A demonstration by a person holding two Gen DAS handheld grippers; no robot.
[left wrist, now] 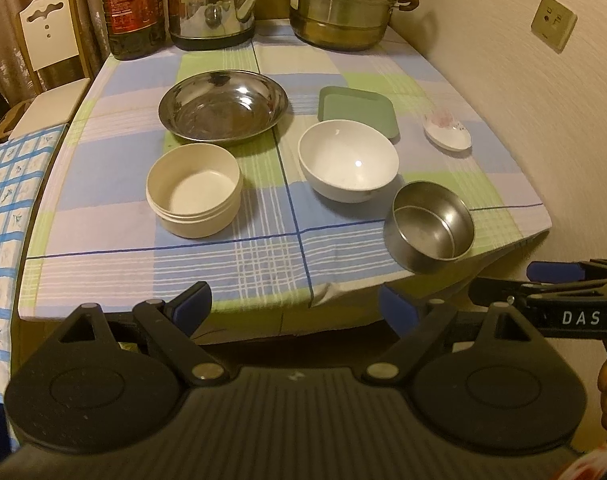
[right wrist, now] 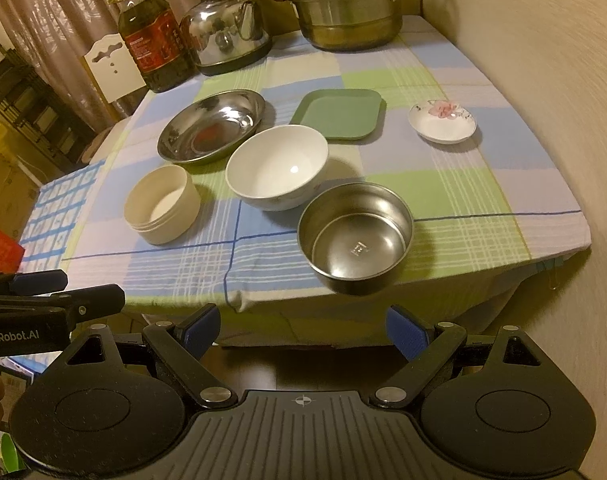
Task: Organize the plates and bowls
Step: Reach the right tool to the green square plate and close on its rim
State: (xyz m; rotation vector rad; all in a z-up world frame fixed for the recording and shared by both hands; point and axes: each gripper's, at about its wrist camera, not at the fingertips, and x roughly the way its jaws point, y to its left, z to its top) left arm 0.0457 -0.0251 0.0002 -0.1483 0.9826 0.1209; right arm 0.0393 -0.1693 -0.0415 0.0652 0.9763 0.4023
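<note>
Both claws, left claw (left wrist: 295,304) and right claw (right wrist: 303,326), gape empty; right reads "DAS", left "enRobot.AI".

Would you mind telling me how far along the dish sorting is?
Nothing looks done: the steel plate, green tray, flowered saucer, white bowl, cream bowl and steel bowl all sit separately. Left gripper and right gripper are open and empty. All stacking remains.
</note>
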